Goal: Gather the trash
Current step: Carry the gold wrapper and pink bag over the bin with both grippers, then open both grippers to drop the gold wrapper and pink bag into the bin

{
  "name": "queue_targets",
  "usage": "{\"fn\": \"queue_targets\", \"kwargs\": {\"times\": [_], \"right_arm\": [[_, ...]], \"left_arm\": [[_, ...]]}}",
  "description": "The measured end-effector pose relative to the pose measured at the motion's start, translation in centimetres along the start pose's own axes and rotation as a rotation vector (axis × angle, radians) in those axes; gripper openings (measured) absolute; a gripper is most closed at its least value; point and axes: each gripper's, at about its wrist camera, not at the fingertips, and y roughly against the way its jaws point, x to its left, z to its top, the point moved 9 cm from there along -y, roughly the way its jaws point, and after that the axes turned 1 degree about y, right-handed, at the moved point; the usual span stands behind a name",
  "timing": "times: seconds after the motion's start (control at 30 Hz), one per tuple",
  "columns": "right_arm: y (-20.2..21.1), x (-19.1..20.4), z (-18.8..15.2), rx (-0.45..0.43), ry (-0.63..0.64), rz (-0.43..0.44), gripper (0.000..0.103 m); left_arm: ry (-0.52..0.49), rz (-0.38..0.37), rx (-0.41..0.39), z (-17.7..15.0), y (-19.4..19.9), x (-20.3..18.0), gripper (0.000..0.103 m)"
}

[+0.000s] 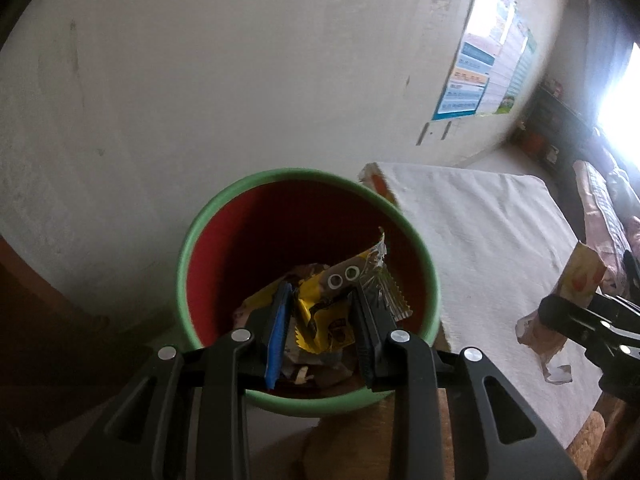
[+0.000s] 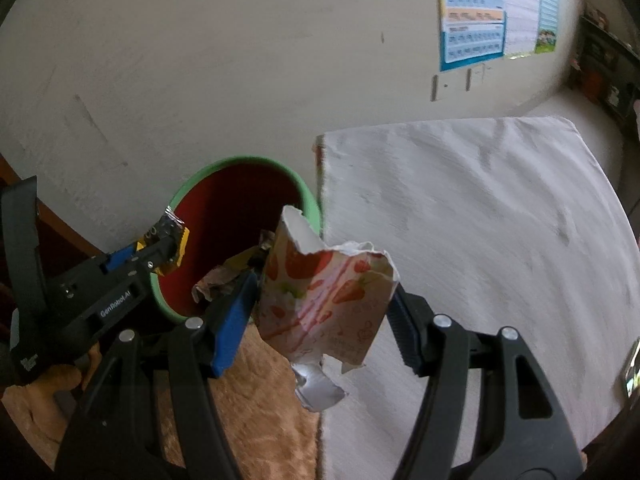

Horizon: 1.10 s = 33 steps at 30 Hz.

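A bin (image 1: 192,248) with a green rim and red inside stands by the wall; it also shows in the right wrist view (image 2: 312,208). My left gripper (image 1: 320,300) is over the bin mouth, shut on a yellow snack wrapper (image 1: 320,312) with cartoon eyes. Other wrappers lie in the bin below. My right gripper (image 2: 324,292) is shut on a torn strawberry-print carton (image 2: 324,292), held beside the bin's right rim above the edge of a white mat (image 2: 480,220). The left gripper shows at left in the right wrist view (image 2: 168,248).
The white mat (image 1: 480,232) covers the surface right of the bin. A brown patterned cloth (image 2: 260,400) lies under the grippers. A plain wall with posters (image 2: 492,12) stands behind. Dark shelves (image 1: 560,128) are at the far right.
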Motion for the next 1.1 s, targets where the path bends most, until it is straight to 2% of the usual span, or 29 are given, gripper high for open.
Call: {"fn": "queue_targets", "kwargs": {"times": [0.83, 1.0, 1.1], "right_arm": [[-4.5, 5.9, 4.8, 0.007, 0.16, 0.008, 0.062], [-4.4, 5.9, 4.8, -0.001, 0.151, 0.004, 0.069], [-4.2, 5.1, 4.5, -0.001, 0.129, 0.002, 0.074]], "left_arm": [[0.085, 0.035, 0.011, 1.0, -2.2, 4.5, 0.029], [0.08, 0.05, 0.004, 1.7, -2.8, 4.7, 0.032], [0.078, 0.052, 0.0, 2.2, -3.1, 4.6, 0.039]]}}
